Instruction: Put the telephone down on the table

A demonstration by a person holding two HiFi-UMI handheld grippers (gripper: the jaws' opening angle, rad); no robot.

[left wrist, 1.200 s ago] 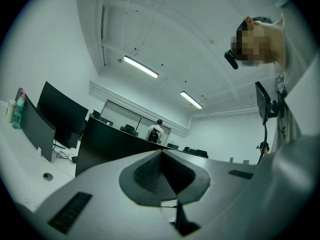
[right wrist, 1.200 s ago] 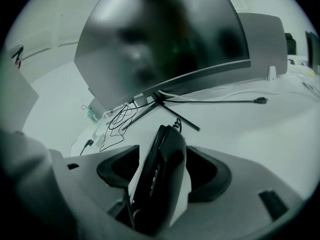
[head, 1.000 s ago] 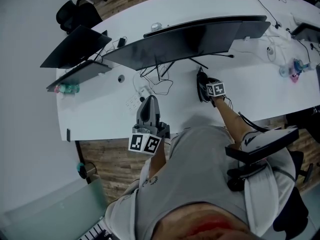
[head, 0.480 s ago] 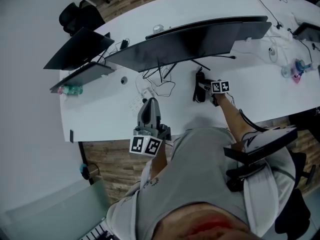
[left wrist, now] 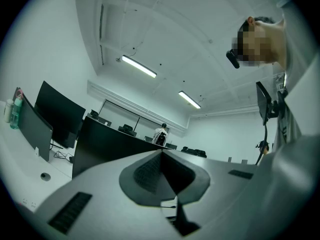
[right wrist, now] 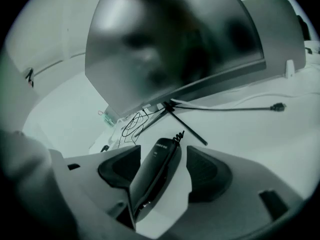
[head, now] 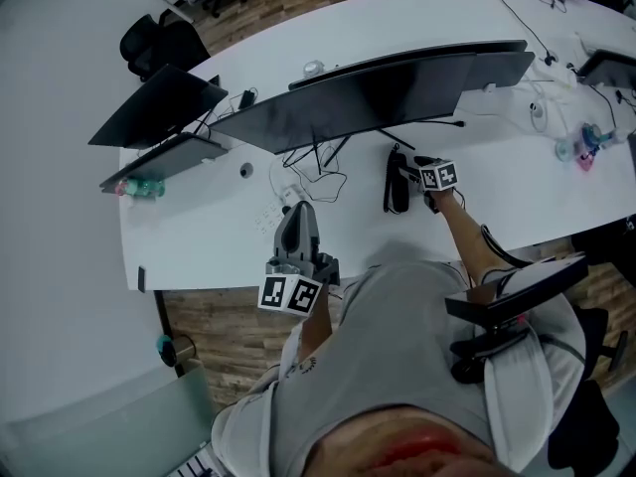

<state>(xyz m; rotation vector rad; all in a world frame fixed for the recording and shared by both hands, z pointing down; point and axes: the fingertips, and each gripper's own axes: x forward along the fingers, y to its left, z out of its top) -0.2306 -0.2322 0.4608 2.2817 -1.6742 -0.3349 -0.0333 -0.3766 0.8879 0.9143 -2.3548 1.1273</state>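
Left tool sits near the front edge of the white bench, angled up toward the ceiling, jaws pressed together with nothing in them. Behind it there's a tangle of cables under the big dark monitor. Further right, the black telephone lies flat on the bench in front of the monitor stand, curly cord at its far end. Right tool has its jaws spread around it, with bare bench showing between the phone and the right-hand jaw, so no real grip.

Telephone near end — apparently hidden
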